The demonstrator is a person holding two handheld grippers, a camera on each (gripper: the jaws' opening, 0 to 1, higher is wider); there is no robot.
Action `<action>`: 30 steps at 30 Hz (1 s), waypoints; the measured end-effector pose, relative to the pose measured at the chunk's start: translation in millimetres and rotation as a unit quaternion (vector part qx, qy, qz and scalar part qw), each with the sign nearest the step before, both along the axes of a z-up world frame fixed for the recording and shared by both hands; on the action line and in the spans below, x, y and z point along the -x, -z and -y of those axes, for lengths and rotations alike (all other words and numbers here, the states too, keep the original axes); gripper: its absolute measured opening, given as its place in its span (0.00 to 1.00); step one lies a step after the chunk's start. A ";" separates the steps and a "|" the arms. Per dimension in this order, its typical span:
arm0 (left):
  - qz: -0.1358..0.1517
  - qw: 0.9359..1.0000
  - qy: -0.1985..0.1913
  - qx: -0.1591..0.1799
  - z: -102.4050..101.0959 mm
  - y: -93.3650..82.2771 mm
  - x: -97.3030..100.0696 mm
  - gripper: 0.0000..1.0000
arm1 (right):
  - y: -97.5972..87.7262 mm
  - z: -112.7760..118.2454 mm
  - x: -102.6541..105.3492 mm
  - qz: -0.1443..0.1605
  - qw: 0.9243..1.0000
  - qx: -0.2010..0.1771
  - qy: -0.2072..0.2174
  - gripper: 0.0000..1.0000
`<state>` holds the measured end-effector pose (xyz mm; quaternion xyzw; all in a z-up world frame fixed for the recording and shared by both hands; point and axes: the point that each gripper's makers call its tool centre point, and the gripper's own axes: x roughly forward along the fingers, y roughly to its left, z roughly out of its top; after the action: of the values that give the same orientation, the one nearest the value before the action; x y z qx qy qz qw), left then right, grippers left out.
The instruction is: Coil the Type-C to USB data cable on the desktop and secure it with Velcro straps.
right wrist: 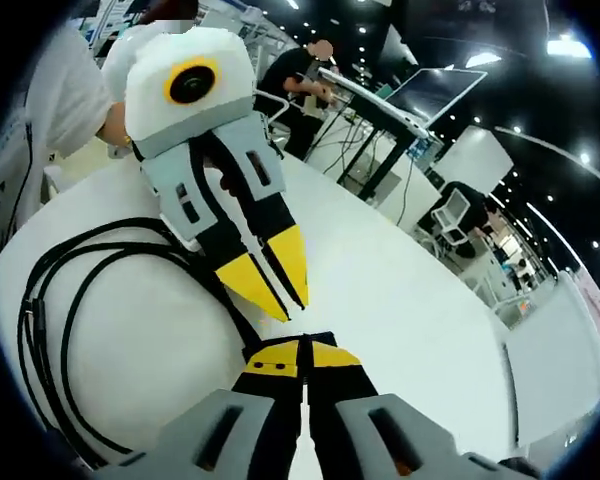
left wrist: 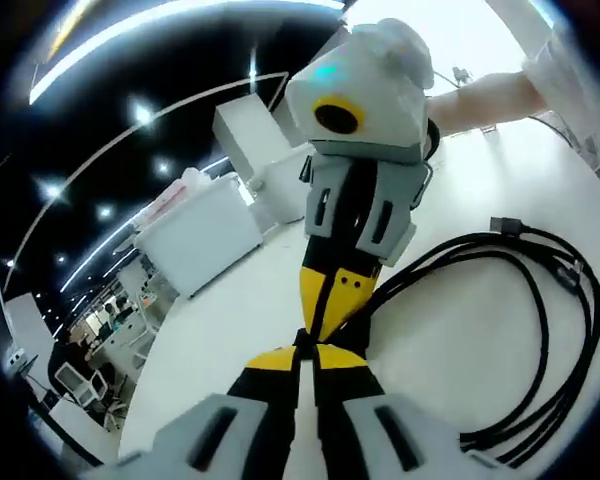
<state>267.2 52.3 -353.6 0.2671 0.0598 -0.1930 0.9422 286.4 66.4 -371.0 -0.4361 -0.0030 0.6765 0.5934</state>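
A black data cable [left wrist: 546, 318] lies in loose loops on the white table [left wrist: 230, 350], one plug [left wrist: 505, 225] at the far side of the loops. My left gripper [left wrist: 305, 350] is shut, and cable strands run into its tips from the right. My right gripper [left wrist: 320, 315] points at it tip to tip, jaws together. In the right gripper view the cable [right wrist: 28, 320] curves in from the left and ends under the shut tips of my right gripper [right wrist: 300, 350]. My left gripper [right wrist: 285, 300] hangs just above them, its fingers meeting at the tips.
White boxes [left wrist: 205, 235] stand at the table's far side. A person's arm [left wrist: 490, 95] reaches in behind the right gripper. A person in white [right wrist: 60, 90] stands close at the left, and another person [right wrist: 300, 70] works at a desk with a screen [right wrist: 435, 95].
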 end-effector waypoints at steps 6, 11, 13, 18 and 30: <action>-0.004 1.000 0.000 0.004 3.0 2.2 -1.1 0.07 | 9.6 2.5 -4.1 -0.041 0.998 0.040 0.025 0.01; -0.006 1.000 -0.010 0.028 -1.5 5.5 -0.1 0.07 | 11.0 4.7 -12.8 -0.126 0.988 0.054 0.065 0.01; -0.003 1.000 -0.012 0.027 -2.2 5.3 1.3 0.07 | 9.7 5.2 -16.6 -0.126 0.989 0.050 0.063 0.01; 0.001 0.999 -0.014 0.043 -3.7 4.9 1.8 0.07 | 9.4 -0.2 -9.9 -0.057 0.996 0.017 0.068 0.06; 0.005 0.999 -0.022 0.044 -7.0 4.0 1.6 0.08 | -3.0 -6.9 -37.6 -0.063 0.988 -0.042 0.138 0.06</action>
<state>265.6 59.3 -357.6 0.2248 0.0520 -0.1730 0.9575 324.0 73.3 -368.0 -0.3638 0.0663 0.6132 0.6980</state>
